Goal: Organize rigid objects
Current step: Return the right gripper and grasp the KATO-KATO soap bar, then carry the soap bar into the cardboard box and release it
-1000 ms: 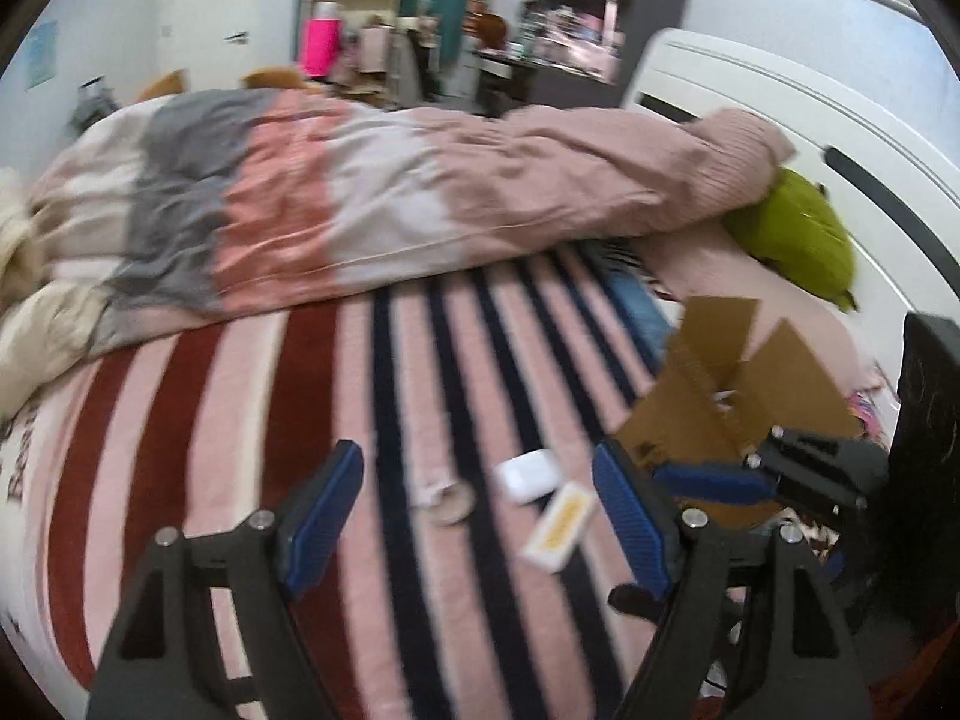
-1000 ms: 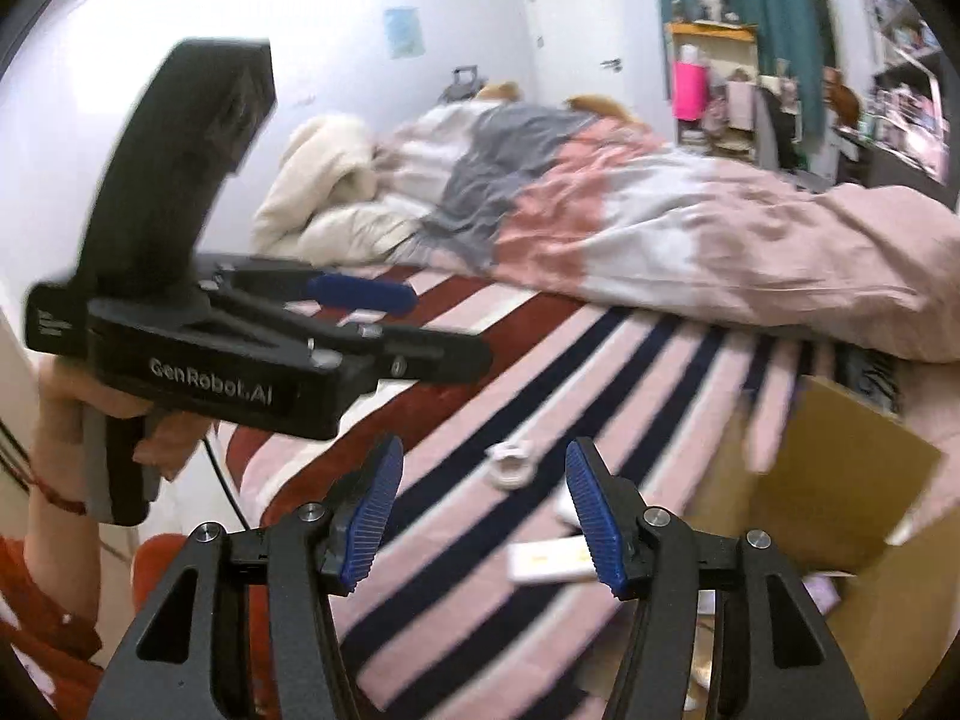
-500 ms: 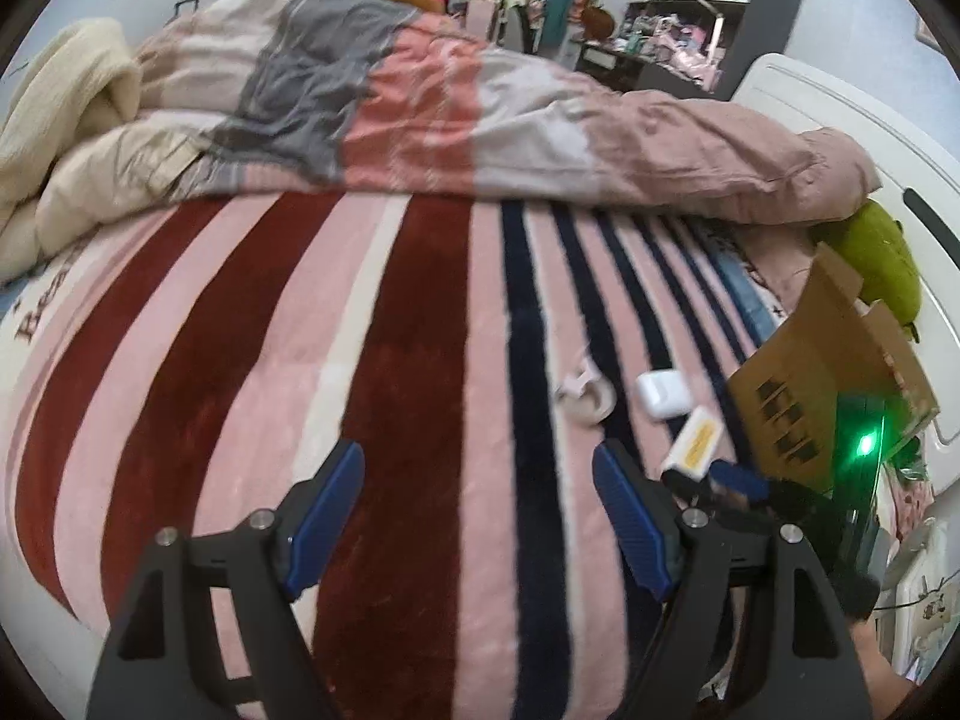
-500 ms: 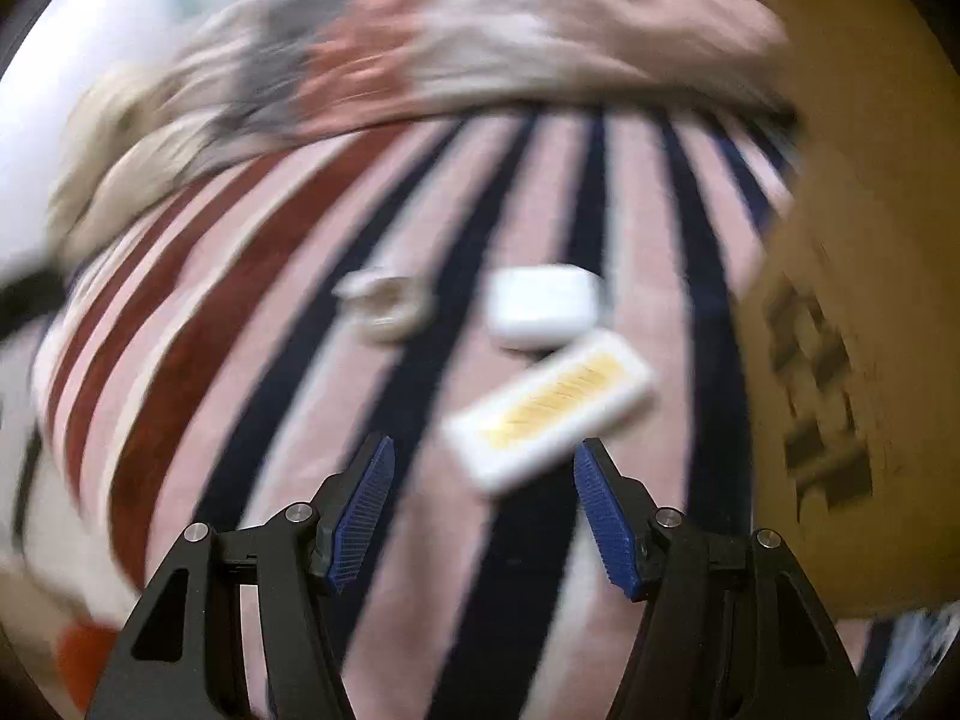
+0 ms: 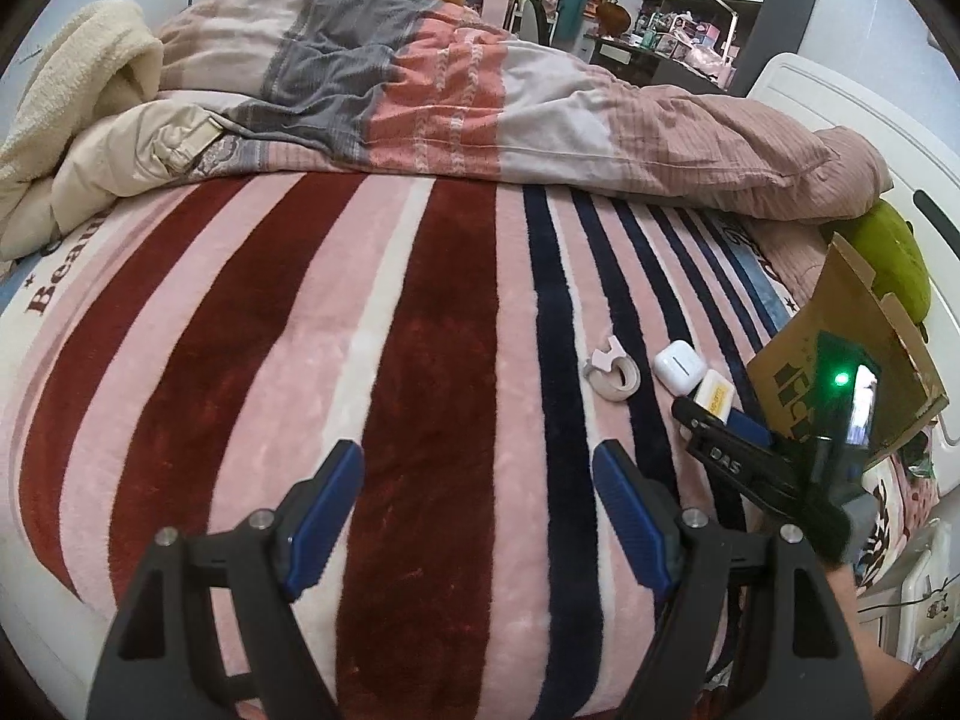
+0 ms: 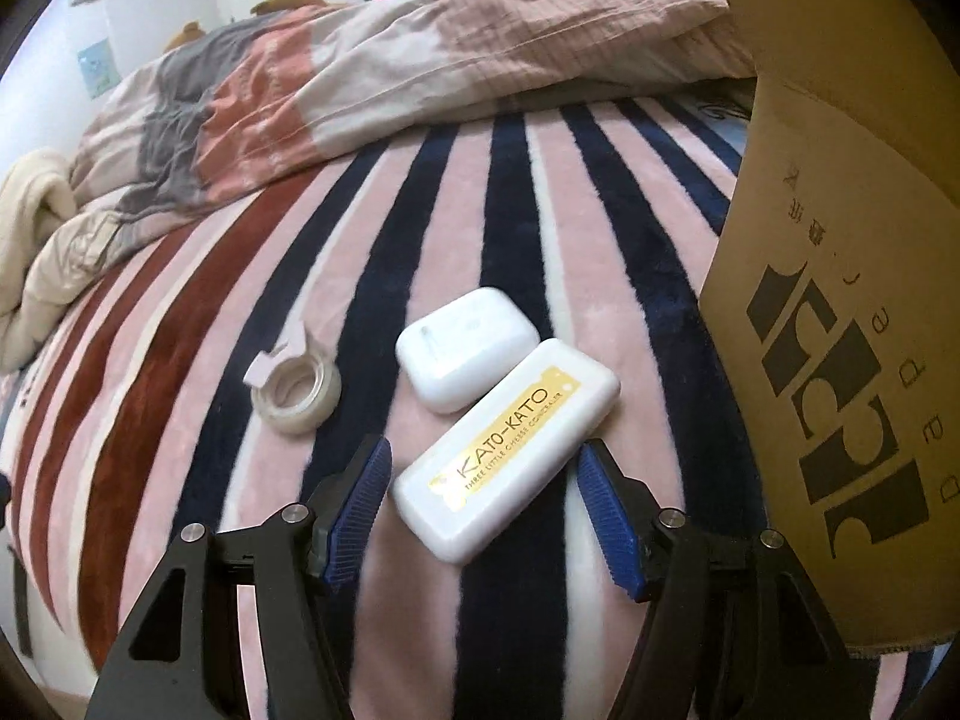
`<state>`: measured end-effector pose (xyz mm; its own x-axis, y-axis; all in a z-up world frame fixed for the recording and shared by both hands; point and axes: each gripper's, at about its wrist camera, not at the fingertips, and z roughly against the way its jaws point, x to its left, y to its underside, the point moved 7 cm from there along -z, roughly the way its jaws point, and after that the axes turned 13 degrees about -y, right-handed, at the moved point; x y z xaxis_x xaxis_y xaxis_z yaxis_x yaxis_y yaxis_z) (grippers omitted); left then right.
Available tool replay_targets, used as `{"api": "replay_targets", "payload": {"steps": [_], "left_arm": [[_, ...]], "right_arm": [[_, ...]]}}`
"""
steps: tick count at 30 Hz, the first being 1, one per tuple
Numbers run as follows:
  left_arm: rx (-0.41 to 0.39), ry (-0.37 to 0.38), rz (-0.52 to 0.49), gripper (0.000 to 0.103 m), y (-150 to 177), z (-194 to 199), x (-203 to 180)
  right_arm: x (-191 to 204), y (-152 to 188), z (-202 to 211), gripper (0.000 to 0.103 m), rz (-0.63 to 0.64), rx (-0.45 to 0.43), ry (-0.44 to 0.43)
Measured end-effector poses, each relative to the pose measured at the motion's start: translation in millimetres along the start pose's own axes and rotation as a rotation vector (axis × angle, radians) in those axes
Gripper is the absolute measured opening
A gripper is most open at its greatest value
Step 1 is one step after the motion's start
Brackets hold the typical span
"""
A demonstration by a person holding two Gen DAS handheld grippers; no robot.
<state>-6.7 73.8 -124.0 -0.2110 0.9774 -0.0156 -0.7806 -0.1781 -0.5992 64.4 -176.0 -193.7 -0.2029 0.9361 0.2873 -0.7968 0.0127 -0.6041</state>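
Three small objects lie on the striped blanket. A white Kato-Kato case [image 6: 507, 447] with a yellow label lies between the open fingers of my right gripper [image 6: 483, 504], not gripped. A white earbud case [image 6: 465, 348] touches its far side. A roll of clear tape [image 6: 297, 384] lies to the left. In the left wrist view the tape roll [image 5: 612, 369], earbud case [image 5: 678, 366] and Kato-Kato case [image 5: 714, 399] sit at right, with my right gripper [image 5: 729, 438] over them. My left gripper [image 5: 477, 510] is open and empty above the blanket.
An open cardboard box [image 6: 840, 300] stands close on the right, also in the left wrist view [image 5: 840, 372]. A bunched duvet [image 5: 450, 90] lies across the far bed. A green pillow [image 5: 894, 264] sits by the white headboard.
My right gripper has come down close to the objects, its fingers now either side of the Kato-Kato case. My left gripper moved little and stays open.
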Motion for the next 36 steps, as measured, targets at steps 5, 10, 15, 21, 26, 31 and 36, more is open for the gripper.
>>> {"api": "replay_targets", "payload": {"steps": [5,10,15,21,26,31,36], "left_arm": [[-0.012,-0.01,-0.005,0.076,1,10,-2],[-0.027,-0.008,-0.025,0.076,0,22,-12],[-0.046,0.008,-0.048,0.076,-2,33,-24],[-0.023,-0.012,-0.034,0.076,2,32,-19],[-0.025,-0.008,-0.035,0.076,3,32,-18],[-0.028,0.0,-0.032,0.076,6,36,-17],[-0.051,0.073,-0.055,0.076,2,52,-27]], "right_arm": [[-10,-1,3,0.043,-0.007,-0.033,-0.008],[-1,9,13,0.037,0.065,0.017,-0.109],[33,30,21,0.035,0.212,0.146,-0.307],[35,34,30,0.06,0.281,0.131,-0.154],[39,43,27,0.061,0.224,0.143,-0.191],[43,45,28,0.031,0.323,0.108,-0.111],[56,34,52,0.031,0.379,0.065,-0.192]]}}
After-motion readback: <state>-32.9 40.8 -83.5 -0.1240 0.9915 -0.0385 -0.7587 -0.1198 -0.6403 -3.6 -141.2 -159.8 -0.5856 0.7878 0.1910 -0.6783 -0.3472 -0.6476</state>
